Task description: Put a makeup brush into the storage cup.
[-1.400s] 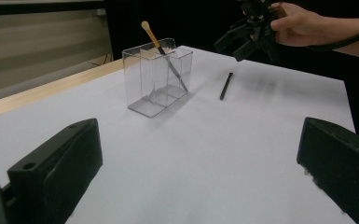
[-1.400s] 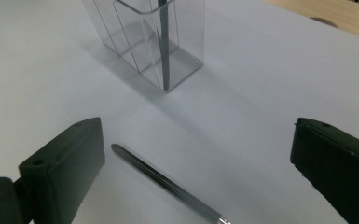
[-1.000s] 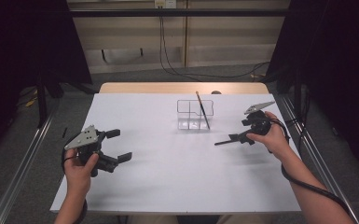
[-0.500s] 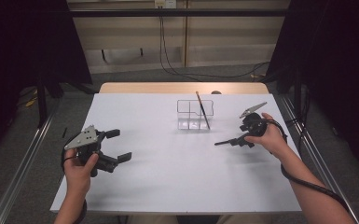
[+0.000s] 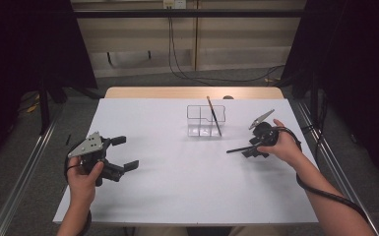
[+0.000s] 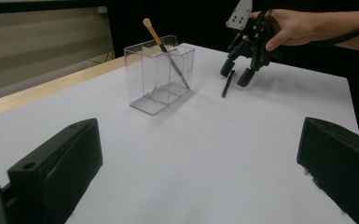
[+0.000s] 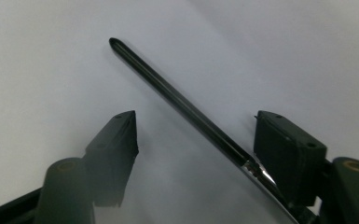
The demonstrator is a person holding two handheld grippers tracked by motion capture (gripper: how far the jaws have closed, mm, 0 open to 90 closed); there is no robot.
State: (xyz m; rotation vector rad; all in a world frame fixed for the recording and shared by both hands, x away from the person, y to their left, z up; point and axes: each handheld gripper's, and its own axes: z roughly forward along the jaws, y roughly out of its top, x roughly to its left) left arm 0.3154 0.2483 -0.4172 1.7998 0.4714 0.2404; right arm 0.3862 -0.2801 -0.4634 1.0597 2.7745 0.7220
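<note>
the white table fills my side of a dim room with black curtains at both sides, a pale wall with hanging cables behind, and a clear divided holder standing mid-table with one brush leaning in it. my left gripper rests low at the near left, jaws spread wide with nothing in them. my right gripper tips down at the right of the holder, jaws just closing in but not yet pressing, the thin black brush lying on the table between them
</note>
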